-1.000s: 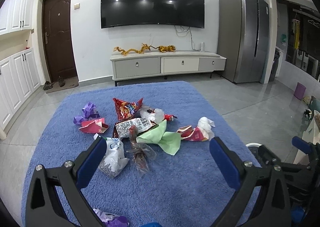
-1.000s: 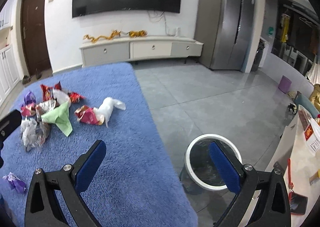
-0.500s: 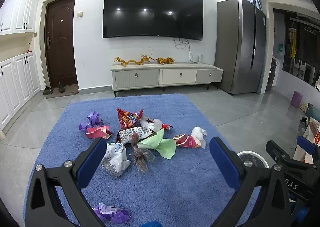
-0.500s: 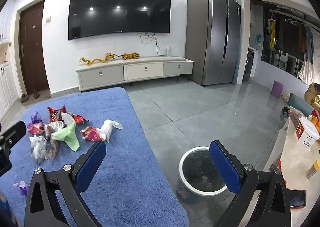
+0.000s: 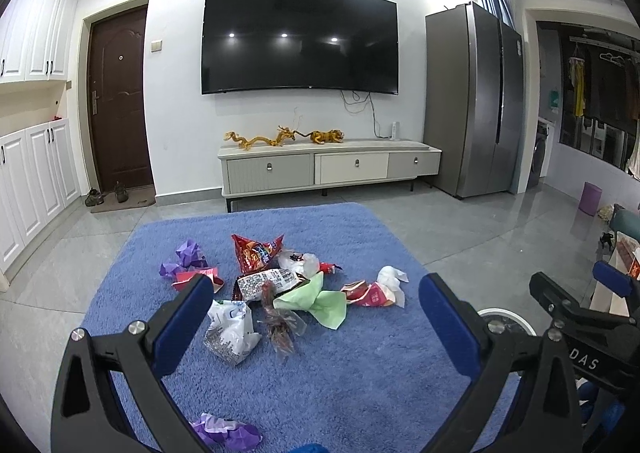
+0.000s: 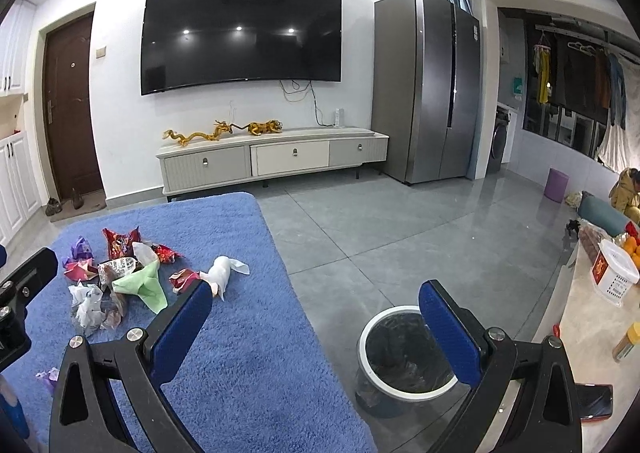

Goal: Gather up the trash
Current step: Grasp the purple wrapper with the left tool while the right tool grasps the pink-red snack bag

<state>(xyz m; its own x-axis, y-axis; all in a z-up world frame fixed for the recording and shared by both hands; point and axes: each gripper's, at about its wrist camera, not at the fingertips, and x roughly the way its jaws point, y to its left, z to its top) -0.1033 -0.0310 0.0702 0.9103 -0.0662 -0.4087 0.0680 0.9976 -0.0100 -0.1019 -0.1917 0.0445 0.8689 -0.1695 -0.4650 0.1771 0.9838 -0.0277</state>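
Partly hidden behind right gripper (image 6: 314, 327) finger, trash bin (image 6: 366, 337), both grippers spread empty, left gripper (image 5: 316, 323) over litter pile (image 5: 280, 289)

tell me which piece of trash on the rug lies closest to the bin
The white crumpled tissue: it lies at the pile's right end, nearest the rug edge facing the bin, while the other wrappers sit farther left.

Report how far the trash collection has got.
Done: little that shows. The bin on the grey floor beside the rug has a dark liner; its contents are unclear. In hand: nothing; the left gripper and right gripper are both open and empty. Left: the whole pile, including the green paper, white tissue, red snack bag and purple wrapper.
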